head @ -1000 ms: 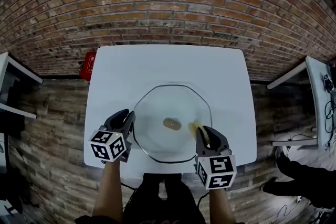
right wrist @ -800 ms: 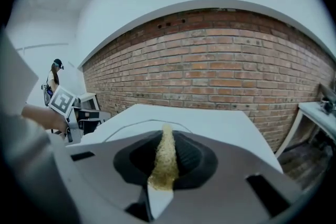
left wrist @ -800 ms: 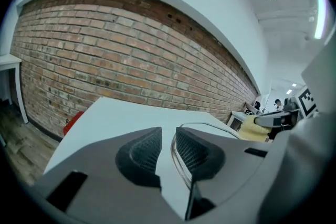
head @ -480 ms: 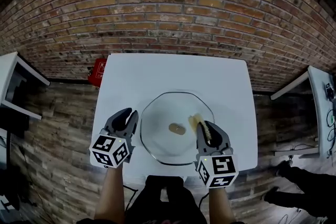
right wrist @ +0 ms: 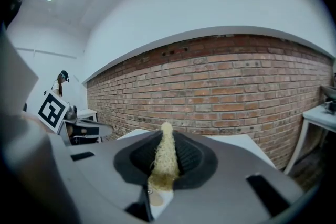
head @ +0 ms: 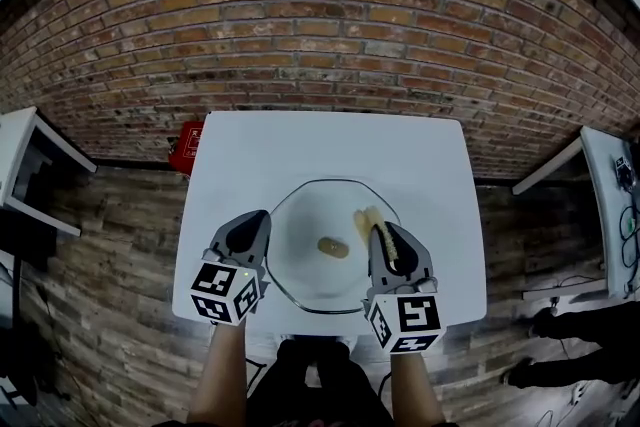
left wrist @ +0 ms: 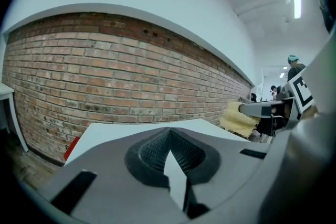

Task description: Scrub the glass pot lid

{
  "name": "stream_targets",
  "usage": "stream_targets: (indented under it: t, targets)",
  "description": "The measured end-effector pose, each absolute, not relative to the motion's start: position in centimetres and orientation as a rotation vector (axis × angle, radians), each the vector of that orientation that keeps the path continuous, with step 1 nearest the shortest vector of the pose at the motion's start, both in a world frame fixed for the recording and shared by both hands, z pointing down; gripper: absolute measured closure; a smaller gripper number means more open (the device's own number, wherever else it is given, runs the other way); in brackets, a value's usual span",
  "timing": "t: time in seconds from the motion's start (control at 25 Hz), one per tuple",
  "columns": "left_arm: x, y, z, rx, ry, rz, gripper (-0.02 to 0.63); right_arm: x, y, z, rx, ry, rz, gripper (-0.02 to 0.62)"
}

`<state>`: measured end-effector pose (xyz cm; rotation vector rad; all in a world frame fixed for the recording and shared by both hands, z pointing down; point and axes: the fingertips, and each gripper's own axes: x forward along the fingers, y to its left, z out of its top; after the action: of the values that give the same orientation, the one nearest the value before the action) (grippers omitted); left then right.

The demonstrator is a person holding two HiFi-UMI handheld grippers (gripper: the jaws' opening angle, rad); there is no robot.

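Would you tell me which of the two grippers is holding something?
The right gripper: its jaws are shut on a yellow scrubber. The left gripper has just closed its jaws together, with nothing between them.

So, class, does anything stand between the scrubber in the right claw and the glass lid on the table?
Nothing visible does: the right claw holds the scrubber over the glass lid's right part, bare glass beneath.
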<state>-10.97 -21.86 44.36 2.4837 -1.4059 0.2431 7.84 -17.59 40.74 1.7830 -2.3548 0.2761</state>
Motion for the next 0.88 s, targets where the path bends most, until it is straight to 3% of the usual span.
stream_targets:
  t: [0.44, 0.88]
  targets:
    - [-10.3, -21.6, 34.1, 2.636, -1.527, 0.061, 0.597, 9.1, -16.8, 33.3, 1.901, -2.457, 0.052, 0.534]
    - [-8.8, -19.8, 32.1, 2.674, -1.545, 0.049, 0.597, 9.6, -15.2, 31.5, 1.886, -2.5, 0.012, 0.534]
